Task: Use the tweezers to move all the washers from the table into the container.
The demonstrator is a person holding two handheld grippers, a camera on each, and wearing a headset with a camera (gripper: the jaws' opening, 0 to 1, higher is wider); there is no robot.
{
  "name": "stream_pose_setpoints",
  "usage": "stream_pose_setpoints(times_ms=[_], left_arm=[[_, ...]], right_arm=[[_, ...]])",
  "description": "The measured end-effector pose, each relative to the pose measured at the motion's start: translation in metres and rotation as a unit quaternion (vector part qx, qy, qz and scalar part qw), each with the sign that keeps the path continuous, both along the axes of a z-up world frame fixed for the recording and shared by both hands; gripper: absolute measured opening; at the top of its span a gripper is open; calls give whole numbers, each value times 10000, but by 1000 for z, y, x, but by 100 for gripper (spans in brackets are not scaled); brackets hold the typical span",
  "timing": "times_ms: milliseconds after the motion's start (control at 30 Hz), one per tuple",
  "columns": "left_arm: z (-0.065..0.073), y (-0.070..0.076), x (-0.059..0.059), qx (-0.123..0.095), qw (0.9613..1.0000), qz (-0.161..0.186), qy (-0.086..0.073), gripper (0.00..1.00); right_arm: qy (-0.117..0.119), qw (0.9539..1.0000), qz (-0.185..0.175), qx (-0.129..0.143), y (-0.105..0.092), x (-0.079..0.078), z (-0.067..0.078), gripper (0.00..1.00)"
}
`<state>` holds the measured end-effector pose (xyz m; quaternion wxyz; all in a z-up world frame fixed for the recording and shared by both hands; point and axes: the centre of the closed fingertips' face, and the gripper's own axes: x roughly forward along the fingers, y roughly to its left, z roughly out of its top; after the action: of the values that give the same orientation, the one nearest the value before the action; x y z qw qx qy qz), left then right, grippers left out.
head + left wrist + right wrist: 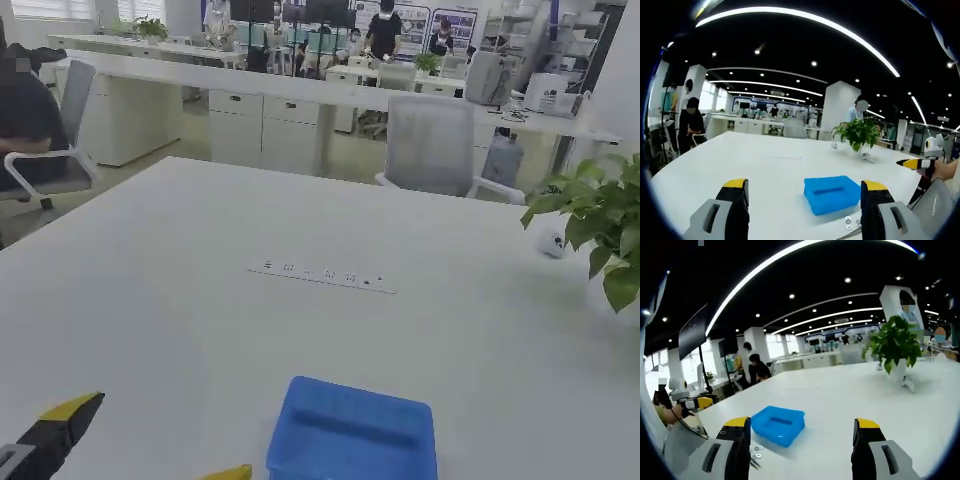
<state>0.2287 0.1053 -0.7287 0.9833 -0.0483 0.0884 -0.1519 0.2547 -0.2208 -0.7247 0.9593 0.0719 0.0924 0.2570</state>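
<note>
Opening step, nothing gripped: I hold left claw [804, 184] and right claw [802, 422] wide. Container [352, 430] just ahead; washers [758, 448] by right claw's left jaw. Next I need likely tweezers [753, 464], narrow careful pinch.

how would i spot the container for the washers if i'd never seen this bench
Find the wide white table with a potted plant at its right side. Nearer the person than the socket strip set into its top sits the blue container. It is the one bright blue rectangular thing there; the small silver washers lie on the table beside it.
</note>
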Motion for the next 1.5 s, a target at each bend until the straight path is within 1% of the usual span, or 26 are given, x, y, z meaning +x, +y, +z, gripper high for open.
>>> stream_pose_setpoints(times_ms=[67, 133, 233, 367, 467, 567, 933, 1000, 1100, 1200, 1300, 1333, 1500], left_arm=[[0, 0, 0, 18, 10000, 12, 17, 93], [1, 0, 0, 18, 10000, 25, -3, 93], [1, -1, 0, 25, 10000, 32, 24, 93], [2, 0, -1, 56, 10000, 46, 23, 92], [4, 1, -1, 16, 10000, 58, -7, 92], [3, 1, -1, 11, 10000, 55, 11, 92], [1, 1, -1, 48, 10000, 24, 56, 91], [2, 0, -1, 28, 10000, 20, 14, 91], [2, 1, -2, 46, 10000, 40, 31, 91], [2, 0, -2, 32, 10000, 30, 16, 90], [1, 0, -2, 58, 10000, -1, 36, 90], [-1, -1, -2, 74, 9999, -25, 72, 90], [-4, -2, -2, 140, 9998, -67, 132, 89]], right_arm=[[10, 10000, 45, -28, 2, -1, 0, 82], [22, 10000, 67, -58, 2, -1, -1, 82], [46, 10000, 70, -44, 3, -1, -2, 82], [86, 9999, 92, -31, 3, -1, -3, 82], [101, 9998, 134, -103, 5, -2, -4, 82], [115, 9997, 150, -156, 6, -2, -5, 82], [152, 9996, 148, -208, 8, -3, -7, 81], [163, 9995, 159, -227, 8, -3, -8, 81], [157, 9994, 169, -252, 8, -3, -8, 81], [143, 9994, 157, -261, 8, -3, -8, 81], [149, 9995, 134, -263, 7, -3, -8, 81], [145, 9995, 127, -265, 6, -3, -8, 81], [173, 9992, 165, -307, 8, -3, -10, 81]])
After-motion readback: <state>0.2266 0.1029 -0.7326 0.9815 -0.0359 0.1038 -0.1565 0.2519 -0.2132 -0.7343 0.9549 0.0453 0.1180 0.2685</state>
